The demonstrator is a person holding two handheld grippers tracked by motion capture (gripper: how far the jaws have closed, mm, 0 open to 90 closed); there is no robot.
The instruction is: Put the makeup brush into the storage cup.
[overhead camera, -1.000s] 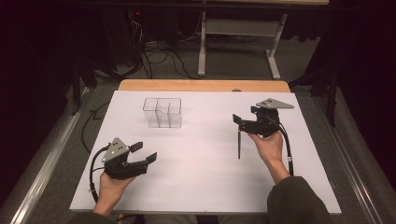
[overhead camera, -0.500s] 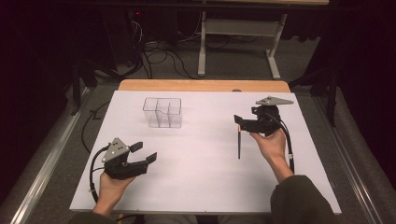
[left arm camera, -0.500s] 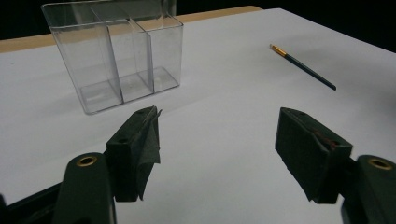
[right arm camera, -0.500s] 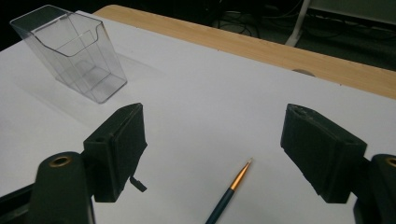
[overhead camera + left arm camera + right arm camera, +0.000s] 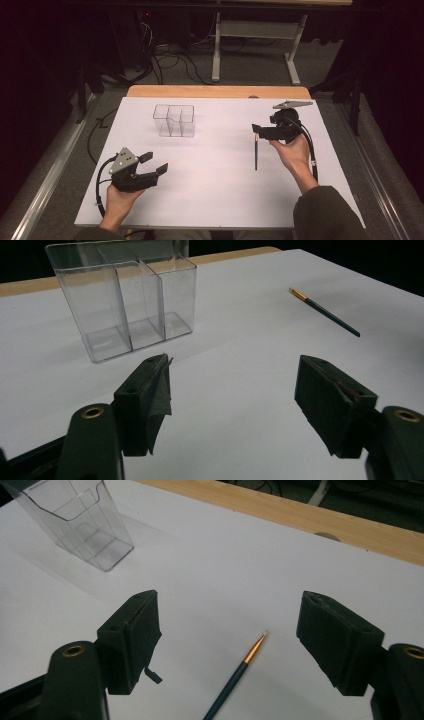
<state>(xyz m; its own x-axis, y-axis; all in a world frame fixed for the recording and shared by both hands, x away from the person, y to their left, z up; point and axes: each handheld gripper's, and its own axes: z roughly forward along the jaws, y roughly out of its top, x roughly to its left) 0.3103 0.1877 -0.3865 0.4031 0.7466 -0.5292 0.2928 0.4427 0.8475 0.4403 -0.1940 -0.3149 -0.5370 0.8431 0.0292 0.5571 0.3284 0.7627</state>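
Observation:
A thin dark paintbrush (image 5: 256, 155) with a gold ferrule lies flat on the white table top (image 5: 215, 195), right of centre. My right gripper (image 5: 257, 131) hovers over the brush's far tip. In the right gripper view the brush (image 5: 235, 680) lies on the table below the gap of my right gripper (image 5: 227, 597). Its jaws have just been closing a little, but the pads stand apart from the brush, so it is open. At the near left, my left gripper (image 5: 155, 162) rests open with nothing between its fingers. A clear three-compartment holder (image 5: 174, 120) stands upright at the back left.
A bare wooden strip (image 5: 215, 91) runs along the table's far edge. Beyond it are cables and a metal desk frame (image 5: 252, 45) on the floor. From my left gripper (image 5: 233, 362) the holder (image 5: 125, 300) sits ahead left and the brush (image 5: 325, 312) far right.
My right gripper has shifted slightly above the brush's tip and its top plate now sits more level. The brush, the holder and my left gripper have kept still.

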